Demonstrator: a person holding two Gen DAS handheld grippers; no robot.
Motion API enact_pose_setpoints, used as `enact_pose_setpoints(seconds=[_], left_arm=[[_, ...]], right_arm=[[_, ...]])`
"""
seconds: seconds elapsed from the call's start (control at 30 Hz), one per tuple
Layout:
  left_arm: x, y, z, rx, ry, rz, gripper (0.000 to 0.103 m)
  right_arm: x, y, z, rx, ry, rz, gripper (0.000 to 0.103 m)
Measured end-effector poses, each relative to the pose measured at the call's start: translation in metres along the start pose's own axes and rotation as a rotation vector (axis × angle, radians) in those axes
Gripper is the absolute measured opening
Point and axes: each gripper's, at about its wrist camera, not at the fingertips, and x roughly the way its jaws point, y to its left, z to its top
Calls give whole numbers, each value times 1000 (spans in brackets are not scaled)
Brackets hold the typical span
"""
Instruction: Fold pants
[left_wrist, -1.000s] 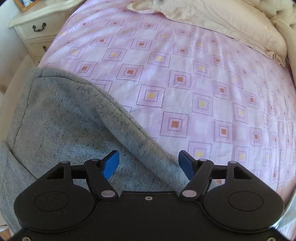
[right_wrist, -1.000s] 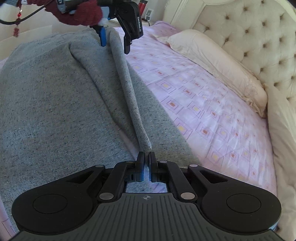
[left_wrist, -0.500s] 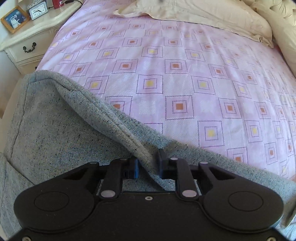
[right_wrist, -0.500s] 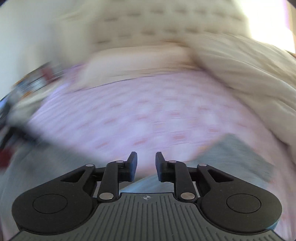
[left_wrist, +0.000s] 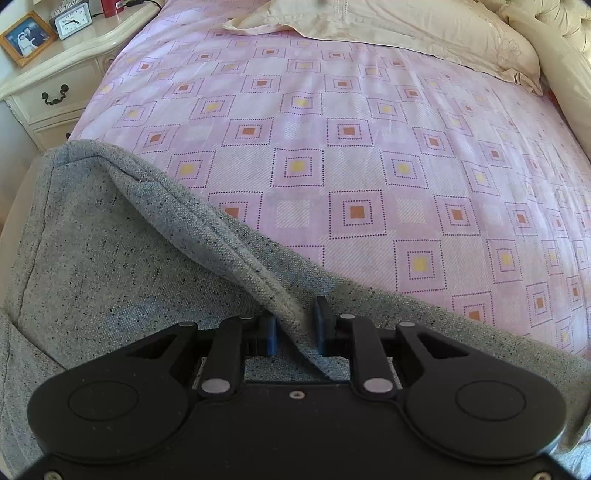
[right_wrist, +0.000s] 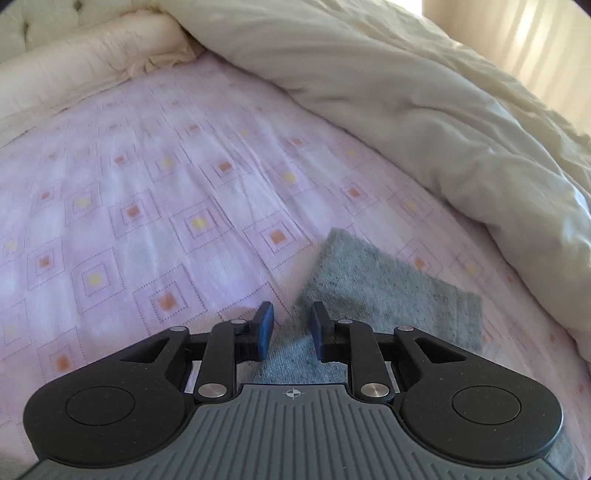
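One pair of grey pants (left_wrist: 110, 258) lies on one pink sheet (left_wrist: 369, 166). Left gripper (left_wrist: 294, 325) pinches a raised fold of it. Right gripper (right_wrist: 291, 325) hangs parted over the fabric, holding nothing.

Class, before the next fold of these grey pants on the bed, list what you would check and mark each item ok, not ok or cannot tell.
1. Left gripper has a fold of the pants between its pads: ok.
2. Left grip firm: cannot tell.
3. Right gripper holds cloth: not ok, open above the pants.
4. Pants lie flat: not ok, a ridge is raised.
5. Bedsheet ahead free of objects: ok.
6. Duvet apart from the pants: ok.
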Motion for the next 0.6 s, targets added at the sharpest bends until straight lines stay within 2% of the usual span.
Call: enact_pose_setpoints(seconds=[0.03,0.1,0.13,0.17,0.27,0.4,0.6], left_arm=[[1,1,1,-1,2,-3,27],[0,2,1,-8,6,-10,27],[0,2,1,-9,6,-16,23],[0,3,2,-15,3,-31,12],[-3,8,2,-52,8,-61,6],[-24,5,4,-50,-14,-56,5],[-90,-1,7,-31,-100,-62,5]], right_arm=[[-1,1,-3,-14,-1,-21,22],[-2,-3,-4,-23,5,1,19],[-3,-9,-4,-12,16,35,2],[-2,-15,-1,15,30,69,3],[-13,-38,8,100,29,156,2],[-52,-68,16,113,-47,224,2],[-110,-128,15,196,-128,304,2]])
